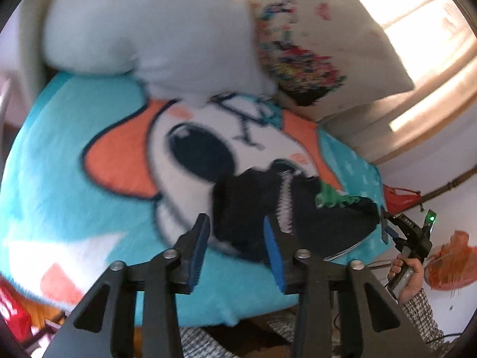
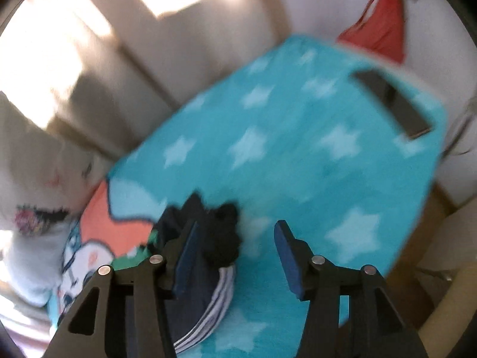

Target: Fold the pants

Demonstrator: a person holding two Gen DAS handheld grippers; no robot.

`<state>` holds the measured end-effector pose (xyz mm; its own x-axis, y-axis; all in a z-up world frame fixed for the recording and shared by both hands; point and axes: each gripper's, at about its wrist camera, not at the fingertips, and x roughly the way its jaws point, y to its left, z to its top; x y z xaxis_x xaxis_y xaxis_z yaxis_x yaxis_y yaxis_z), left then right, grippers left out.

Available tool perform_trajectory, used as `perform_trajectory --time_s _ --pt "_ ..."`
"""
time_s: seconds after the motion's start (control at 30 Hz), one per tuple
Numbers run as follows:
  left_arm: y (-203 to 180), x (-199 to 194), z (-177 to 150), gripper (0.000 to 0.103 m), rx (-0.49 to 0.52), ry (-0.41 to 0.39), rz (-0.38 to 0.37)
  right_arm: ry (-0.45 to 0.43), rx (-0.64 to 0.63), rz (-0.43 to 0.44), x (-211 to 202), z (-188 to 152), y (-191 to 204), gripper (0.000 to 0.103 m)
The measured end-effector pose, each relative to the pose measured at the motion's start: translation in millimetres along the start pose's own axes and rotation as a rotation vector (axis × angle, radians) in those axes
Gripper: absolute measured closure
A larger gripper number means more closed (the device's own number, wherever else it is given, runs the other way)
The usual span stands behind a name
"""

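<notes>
Pants point(image 1: 298, 217), dark navy with white side stripes and a bit of green trim, lie bunched in a compact heap on a turquoise cartoon-print blanket point(image 1: 74, 155) spread over a bed. From the left tool point(image 1: 237, 247) they sit just ahead and slightly to the right, close to its spread, empty blue pads; the heap's longer run seems to go left to right across that view, though blur makes this uncertain. The right tool point(image 2: 235, 256) is also spread and grips nothing, and in its view the pants lie to the near left, against and partly behind its left finger point(image 2: 186, 256), so both tools flank the heap, the left one facing it more squarely. Judging by the crumpled shape, folding looks barely begun or the cloth needs spreading first. At the far side, a white pillow point(image 1: 143, 29) and a printed cushion point(image 1: 313, 50) rest well apart from the pants; a dark flat rectangle point(image 2: 392, 104) lies at the blanket's far right corner. Nothing stands between tools and cloth.
</notes>
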<state>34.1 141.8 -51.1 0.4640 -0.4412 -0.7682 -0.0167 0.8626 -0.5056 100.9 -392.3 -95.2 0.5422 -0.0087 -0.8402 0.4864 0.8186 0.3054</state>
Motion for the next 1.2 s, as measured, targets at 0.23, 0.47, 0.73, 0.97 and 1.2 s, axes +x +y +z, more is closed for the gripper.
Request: perform_trajectory --time_s 0.23,0.47,0.73,0.97,1.2 --pt "-43.2 74.7 10.6 0.06 0.123 0.098 0.032 0.11 -0.264 0.155 0.4 -34.4 89.4 0.046" --pt "-24.9 102.1 5.2 0.06 0.102 0.168 0.101 0.321 -0.431 0.197 54.4 -101.4 151.5 0.046" --pt "-8.4 37.9 -3.9 0.06 0.005 0.057 0.049 0.337 -0.389 0.21 64.4 -103.8 155.7 0.016" --pt "-13.9 14.4 -10.2 0.059 -0.026 -0.029 0.09 0.333 -0.488 0.169 69.2 -117.3 179.6 0.0" --pt "-56.7 -15.0 -13.3 0.059 0.031 -0.167 0.178 0.317 -0.609 0.182 67.4 -125.2 182.4 0.0"
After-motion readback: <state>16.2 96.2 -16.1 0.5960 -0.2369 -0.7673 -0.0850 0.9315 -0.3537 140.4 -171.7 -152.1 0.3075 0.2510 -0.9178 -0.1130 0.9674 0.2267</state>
